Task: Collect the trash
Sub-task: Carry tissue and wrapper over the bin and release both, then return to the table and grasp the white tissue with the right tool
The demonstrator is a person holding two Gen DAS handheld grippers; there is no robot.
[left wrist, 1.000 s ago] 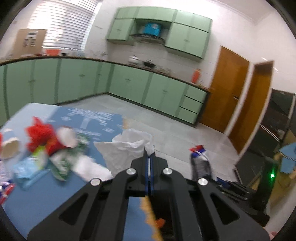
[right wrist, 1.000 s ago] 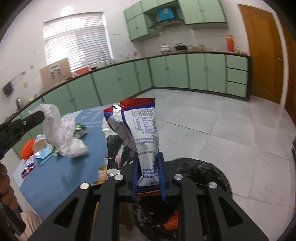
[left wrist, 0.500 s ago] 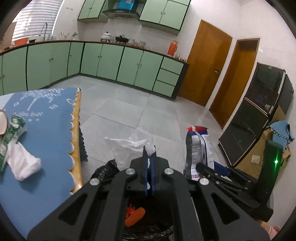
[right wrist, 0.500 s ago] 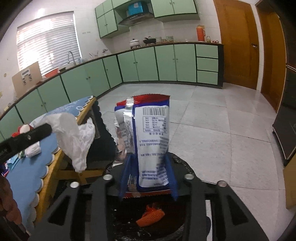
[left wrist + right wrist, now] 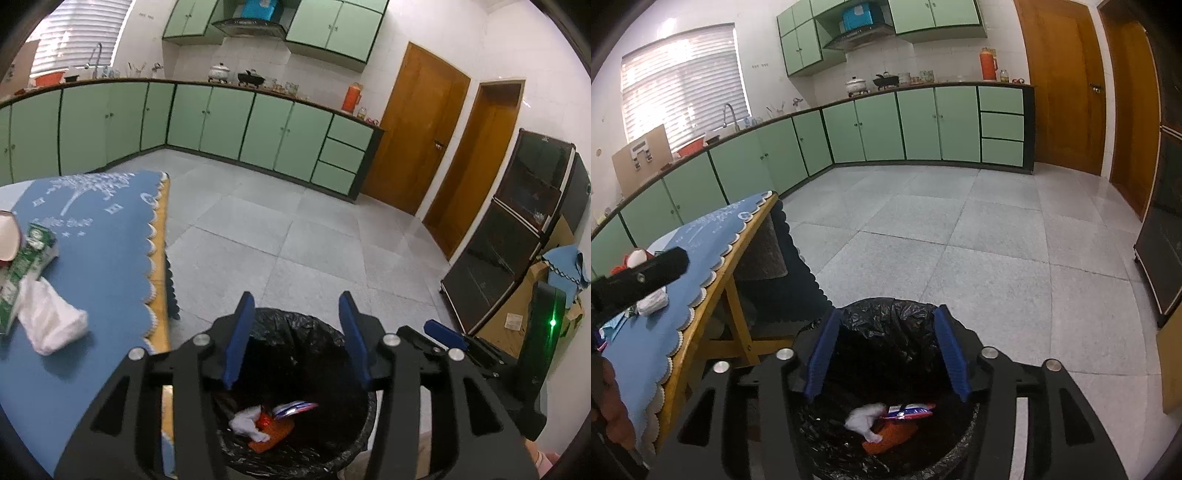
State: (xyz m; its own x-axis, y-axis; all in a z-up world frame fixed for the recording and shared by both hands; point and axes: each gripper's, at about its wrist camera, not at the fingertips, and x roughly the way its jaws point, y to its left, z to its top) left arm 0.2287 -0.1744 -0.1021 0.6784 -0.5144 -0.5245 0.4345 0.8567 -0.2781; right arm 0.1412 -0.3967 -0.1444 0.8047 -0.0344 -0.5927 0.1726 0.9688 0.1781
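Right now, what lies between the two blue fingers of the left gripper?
Nothing is held between them: the left gripper is opening over the black-lined trash bin. The left wrist view shows only the bin's inside there, with dropped wrappers at the bottom.

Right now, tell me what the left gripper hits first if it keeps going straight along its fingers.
The left gripper, jaws opening and empty, points down into the black-lined trash bin. It would likely meet the bin's far inner wall first, or the crumpled tissue and wrappers at the bottom; depth is unclear.

1. The mouth of the bin (image 5: pixel 295 325) is left unblocked beneath both grippers.
2. Passage leftward is barred by the table edge (image 5: pixel 162 258).
3. The tiled floor (image 5: pixel 960 229) beyond is unobstructed.
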